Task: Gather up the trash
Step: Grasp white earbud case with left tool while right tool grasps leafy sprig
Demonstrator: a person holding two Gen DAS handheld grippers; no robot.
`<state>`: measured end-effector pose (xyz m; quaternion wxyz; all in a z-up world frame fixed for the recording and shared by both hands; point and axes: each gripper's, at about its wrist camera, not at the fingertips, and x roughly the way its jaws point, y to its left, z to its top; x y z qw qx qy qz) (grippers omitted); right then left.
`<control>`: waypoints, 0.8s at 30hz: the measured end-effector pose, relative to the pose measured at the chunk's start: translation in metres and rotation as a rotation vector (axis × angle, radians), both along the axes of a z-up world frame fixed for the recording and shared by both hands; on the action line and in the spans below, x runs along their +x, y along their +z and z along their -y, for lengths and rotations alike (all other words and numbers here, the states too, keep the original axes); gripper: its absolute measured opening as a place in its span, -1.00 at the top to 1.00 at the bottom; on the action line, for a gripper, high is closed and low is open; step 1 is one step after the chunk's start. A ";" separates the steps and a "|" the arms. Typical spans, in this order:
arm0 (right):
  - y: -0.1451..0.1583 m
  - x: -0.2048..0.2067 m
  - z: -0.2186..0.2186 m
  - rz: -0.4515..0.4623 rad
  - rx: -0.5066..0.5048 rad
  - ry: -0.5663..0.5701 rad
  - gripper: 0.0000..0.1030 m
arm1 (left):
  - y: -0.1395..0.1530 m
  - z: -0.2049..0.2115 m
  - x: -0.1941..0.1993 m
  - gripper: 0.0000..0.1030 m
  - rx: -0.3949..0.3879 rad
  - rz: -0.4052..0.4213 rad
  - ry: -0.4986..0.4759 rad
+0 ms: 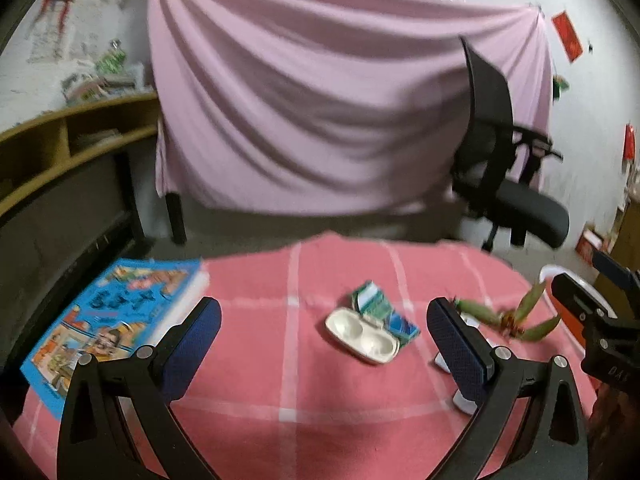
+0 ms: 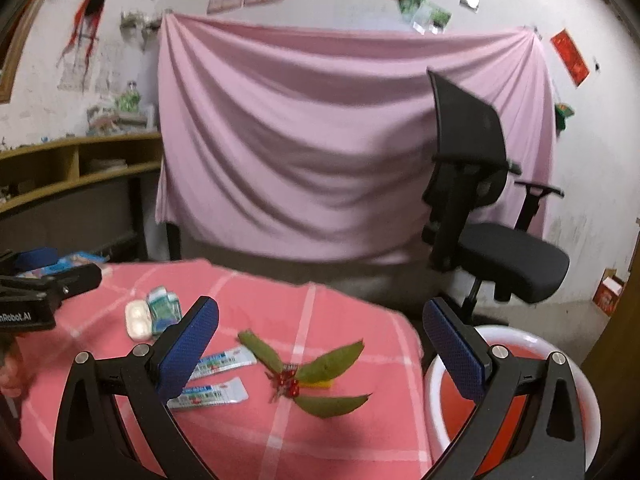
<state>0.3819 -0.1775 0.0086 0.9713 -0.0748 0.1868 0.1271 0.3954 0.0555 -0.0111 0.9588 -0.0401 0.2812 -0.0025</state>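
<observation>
Right wrist view looks down over a pink checked tablecloth (image 2: 344, 320), and the right gripper (image 2: 320, 344) hangs above it with its blue-padded fingers spread wide, nothing between them. Almost straight below lies a sprig of green leaves with small red berries (image 2: 312, 376), and just left of it two flat printed sachet wrappers (image 2: 216, 376). Off the table's right edge sits a round white-rimmed bin with a red inside (image 2: 516, 380), low and close.

From the left wrist view the left gripper (image 1: 324, 336) is likewise wide apart and empty, facing a white double-cup plastic shell (image 1: 362, 338) that touches a crumpled green and blue packet (image 1: 384, 312). A bright blue picture book (image 1: 116, 320) lies at the far left edge; I'd judge that no rubbish.

The leafy sprig looks like the right hand's pick. I'd come down over the berry cluster where the stems meet, not a leaf tip, since leaves would slip or tear. Close gently, lift clear of the cloth so it doesn't drag, then swing to the bin.
</observation>
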 end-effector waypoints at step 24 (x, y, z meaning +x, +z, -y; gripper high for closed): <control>-0.038 0.052 0.009 -0.401 0.069 0.012 -0.65 | -0.031 0.024 0.064 -0.38 -0.018 -0.296 -0.126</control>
